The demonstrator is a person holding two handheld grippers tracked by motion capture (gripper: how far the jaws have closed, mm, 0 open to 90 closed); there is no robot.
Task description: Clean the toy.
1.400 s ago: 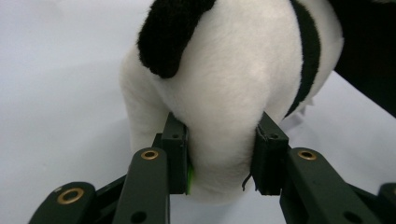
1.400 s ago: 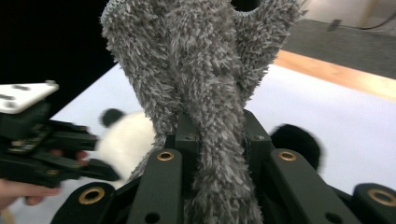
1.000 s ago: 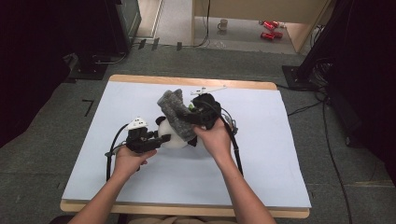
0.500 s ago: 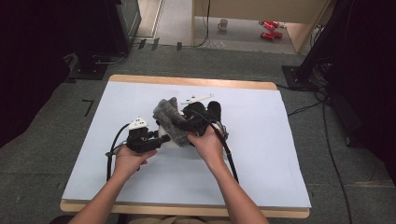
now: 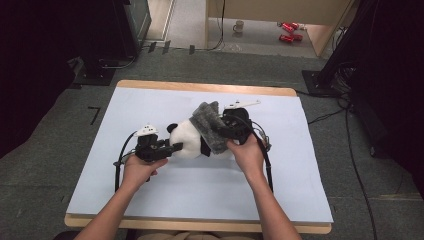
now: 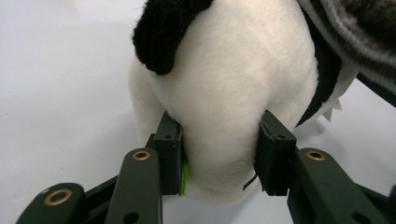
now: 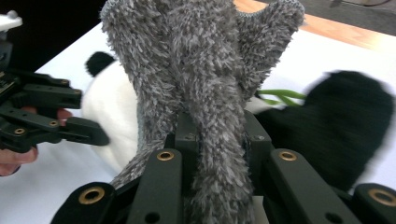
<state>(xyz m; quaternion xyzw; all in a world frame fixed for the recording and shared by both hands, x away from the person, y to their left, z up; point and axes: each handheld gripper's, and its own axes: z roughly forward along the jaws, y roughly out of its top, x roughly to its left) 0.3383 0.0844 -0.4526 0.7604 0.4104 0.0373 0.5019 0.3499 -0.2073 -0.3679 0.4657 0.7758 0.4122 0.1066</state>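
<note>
Tools (image 5: pixel 172 149) w/ panda (image 5: pixel 192 140) on white-topped table (image 5: pixel 300 175), grey floor (image 5: pixel 60 150)

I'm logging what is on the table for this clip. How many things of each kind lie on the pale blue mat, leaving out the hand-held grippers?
Black-and-white plush panda toy: 1
Fuzzy grey knitted sock: 1
Total: 2

Plush panda (image 5: pixel 189 141): white body, black ears and limbs, lay on side mid-tabletop (image 5: pixel 150 105), head squeezed at left end. Fuzzy grey sock (image 5: pixel 210 125): bunched, pinched at one end, draped across panda's middle, open cuff uppermost.
</note>
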